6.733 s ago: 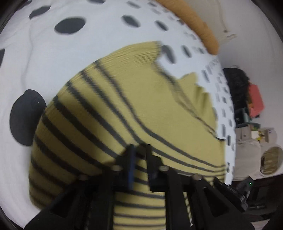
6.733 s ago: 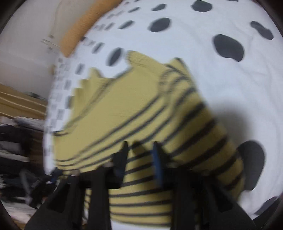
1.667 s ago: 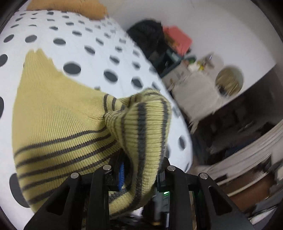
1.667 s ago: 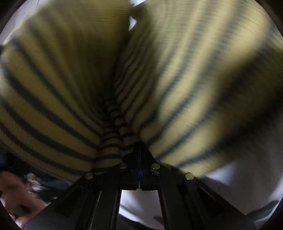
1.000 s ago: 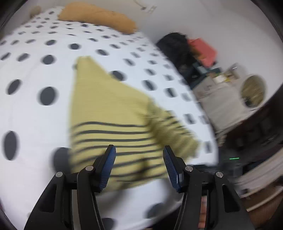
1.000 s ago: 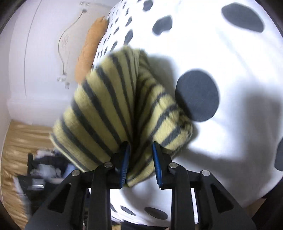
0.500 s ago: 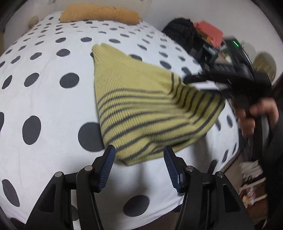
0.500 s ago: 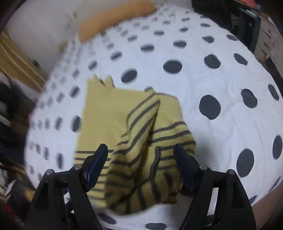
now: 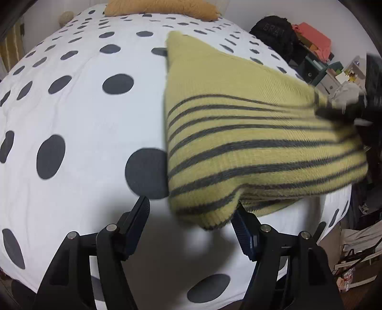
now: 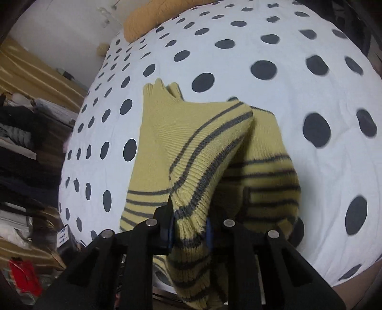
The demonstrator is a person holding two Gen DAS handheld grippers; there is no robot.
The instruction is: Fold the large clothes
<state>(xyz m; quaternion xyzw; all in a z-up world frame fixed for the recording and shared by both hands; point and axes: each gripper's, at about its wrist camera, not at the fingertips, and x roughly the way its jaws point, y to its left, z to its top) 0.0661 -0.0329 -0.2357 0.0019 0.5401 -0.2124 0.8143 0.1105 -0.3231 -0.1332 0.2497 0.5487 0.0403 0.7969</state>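
A yellow knit sweater with dark grey stripes (image 9: 238, 124) lies partly folded on a white bed cover with black dots (image 9: 78, 114). My left gripper (image 9: 191, 226) is open and empty, just in front of the sweater's near folded corner. My right gripper (image 10: 188, 229) is shut on a striped edge of the sweater (image 10: 191, 171) and holds it lifted over the rest of the garment. In the left wrist view the right gripper (image 9: 353, 109) shows blurred at the sweater's right end.
An orange pillow (image 9: 162, 7) lies at the bed's far end. A black bag and red items (image 9: 293, 38) stand beside the bed on the right. Shelves with clothes (image 10: 21, 147) stand on the other side. The bed's near edge is close below both grippers.
My left gripper has let go of the sweater and opened. My right gripper has taken hold of the striped edge again and pulls it up and sideways.
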